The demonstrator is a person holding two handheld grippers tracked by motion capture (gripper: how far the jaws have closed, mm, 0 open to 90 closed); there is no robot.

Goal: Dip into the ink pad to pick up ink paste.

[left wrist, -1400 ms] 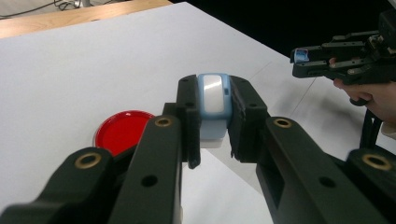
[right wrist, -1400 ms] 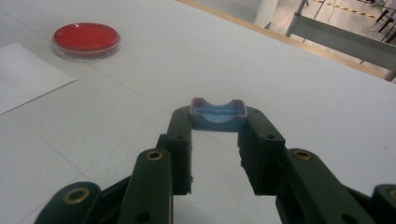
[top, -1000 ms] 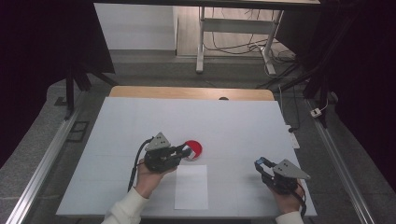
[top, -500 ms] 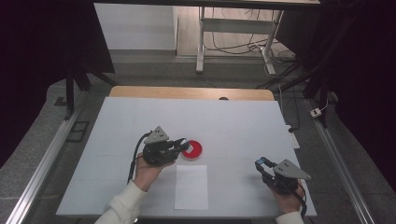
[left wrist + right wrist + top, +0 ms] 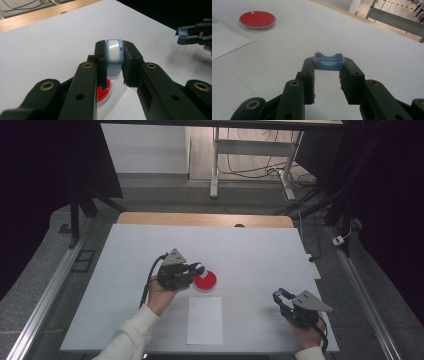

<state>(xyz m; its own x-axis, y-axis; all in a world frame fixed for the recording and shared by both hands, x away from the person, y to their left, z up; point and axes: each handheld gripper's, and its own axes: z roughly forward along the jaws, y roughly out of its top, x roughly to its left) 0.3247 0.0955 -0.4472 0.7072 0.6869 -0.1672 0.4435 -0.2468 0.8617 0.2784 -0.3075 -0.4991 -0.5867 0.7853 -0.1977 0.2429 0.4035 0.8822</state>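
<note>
Left tongs [image 5: 199, 268] pinching a small blue-and-white block [image 5: 114, 51] between the tips, held just above the near edge of the red dish [image 5: 205, 281], which sits about mid-table on the white table [image 5: 250, 250]. From the left gripper view, block [image 5: 114, 51] upright between the black jaws, white face toward the camera, red dish [image 5: 103, 91] showing below and behind it. Right tongs [image 5: 278, 296] near the table's right front corner, well apart from the dish, clamped on a small blue cap [image 5: 328, 61] (open side up, purple-tinged rim) at the very tips. White sheet of paper [image 5: 205, 320] lying flat on the table just in front of the dish, between the two hands. Seen along the right tongs [image 5: 328, 65], dish [image 5: 257, 20] far off at upper left, corner of paper [image 5: 227, 40] beside it.
</note>
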